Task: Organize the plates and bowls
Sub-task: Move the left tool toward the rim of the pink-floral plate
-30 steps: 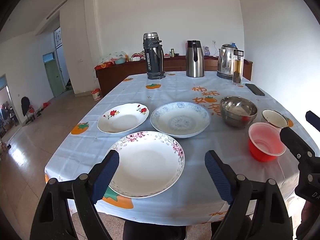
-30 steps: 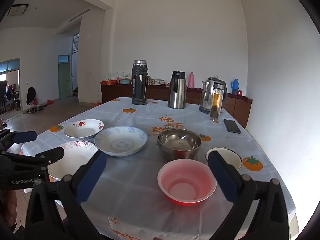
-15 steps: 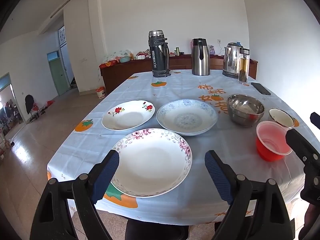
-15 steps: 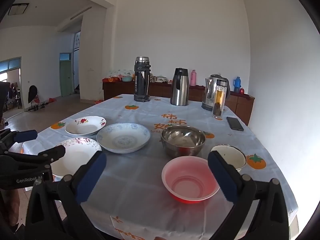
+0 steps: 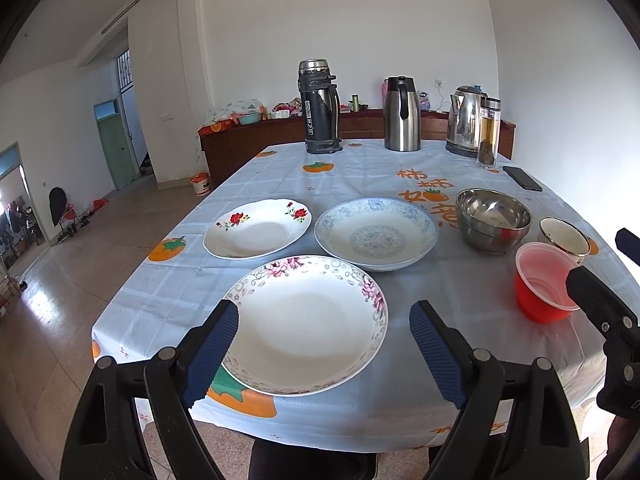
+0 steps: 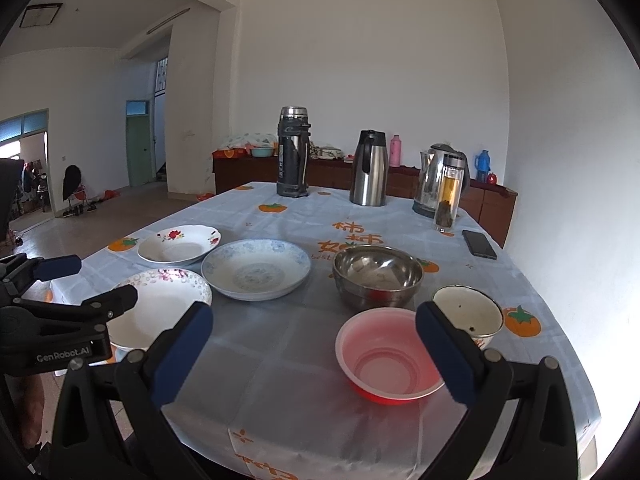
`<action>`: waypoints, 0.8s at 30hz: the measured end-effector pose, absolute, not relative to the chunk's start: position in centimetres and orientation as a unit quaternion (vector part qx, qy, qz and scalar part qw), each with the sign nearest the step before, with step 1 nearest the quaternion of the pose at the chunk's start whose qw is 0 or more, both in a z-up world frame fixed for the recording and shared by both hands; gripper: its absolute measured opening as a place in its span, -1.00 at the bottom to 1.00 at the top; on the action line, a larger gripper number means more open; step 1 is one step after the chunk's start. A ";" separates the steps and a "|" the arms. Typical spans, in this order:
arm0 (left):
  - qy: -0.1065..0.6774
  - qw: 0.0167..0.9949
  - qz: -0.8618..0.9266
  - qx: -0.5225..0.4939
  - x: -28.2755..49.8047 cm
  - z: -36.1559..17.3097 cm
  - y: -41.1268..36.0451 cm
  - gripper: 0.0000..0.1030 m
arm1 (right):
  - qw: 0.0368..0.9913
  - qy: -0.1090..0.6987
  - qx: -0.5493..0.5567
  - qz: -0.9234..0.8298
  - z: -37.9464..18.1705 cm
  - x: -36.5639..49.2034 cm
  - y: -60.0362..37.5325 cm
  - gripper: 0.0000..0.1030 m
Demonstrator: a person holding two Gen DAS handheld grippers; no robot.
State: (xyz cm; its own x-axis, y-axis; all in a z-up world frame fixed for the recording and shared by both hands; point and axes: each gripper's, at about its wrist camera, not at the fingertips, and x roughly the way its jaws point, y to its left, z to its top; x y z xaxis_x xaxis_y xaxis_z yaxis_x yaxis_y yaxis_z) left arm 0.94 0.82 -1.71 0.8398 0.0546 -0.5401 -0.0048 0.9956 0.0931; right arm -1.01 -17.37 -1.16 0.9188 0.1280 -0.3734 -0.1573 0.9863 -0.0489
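Both cameras have drawn back and lifted a little over the last second: the table sits lower in each view now, and its near edge shows.

Left gripper (image 5: 322, 330): jaws spread wide, holding nothing. It hovers at the near table edge. Pink-flowered plate (image 5: 306, 324) lies directly ahead and below, framed between the two pads, not touched. It is round, so no long axis; the near rim is the natural entry.

Right gripper (image 6: 312, 350): also wide apart and empty. Red plastic bowl (image 6: 390, 356) sits just ahead, toward its right finger, apart from both pads.

Outward from there: blue-patterned plate (image 5: 376, 234) beyond the flowered one, its rim close to or touching it. Red-rose plate (image 5: 258, 228) to its left. Steel bowl (image 6: 378, 276) behind the red bowl, small white enamel bowl (image 6: 468, 312) to the right.

Judgement: nothing stacked yet. Plates fall to the left hand, bowls to the right; each is nearer its own group. The tablecloth (image 5: 360, 172) hangs over the edge and may drag.
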 end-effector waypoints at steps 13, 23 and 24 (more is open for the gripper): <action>0.287 0.957 0.018 0.036 1.4 -2.2 1.9 0.73 | 0.976 0.198 -0.051 0.076 -1.5 -0.4 -16.5 0.99; 0.291 0.956 0.023 0.030 2.1 -2.7 2.5 0.73 | 0.974 0.204 -0.051 0.089 -2.0 0.1 -15.9 0.91; 0.291 0.956 0.023 0.029 2.1 -2.7 2.5 0.73 | 0.973 0.205 -0.052 0.089 -2.0 0.2 -15.8 0.91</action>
State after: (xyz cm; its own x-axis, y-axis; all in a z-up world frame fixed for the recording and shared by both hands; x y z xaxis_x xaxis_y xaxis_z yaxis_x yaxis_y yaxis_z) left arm 2.14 2.52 -2.74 0.8301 0.0609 -0.5543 -0.0267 0.9972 0.0696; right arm 0.18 -15.81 -2.05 0.8997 0.1520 -0.4092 -0.1948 0.9787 -0.0649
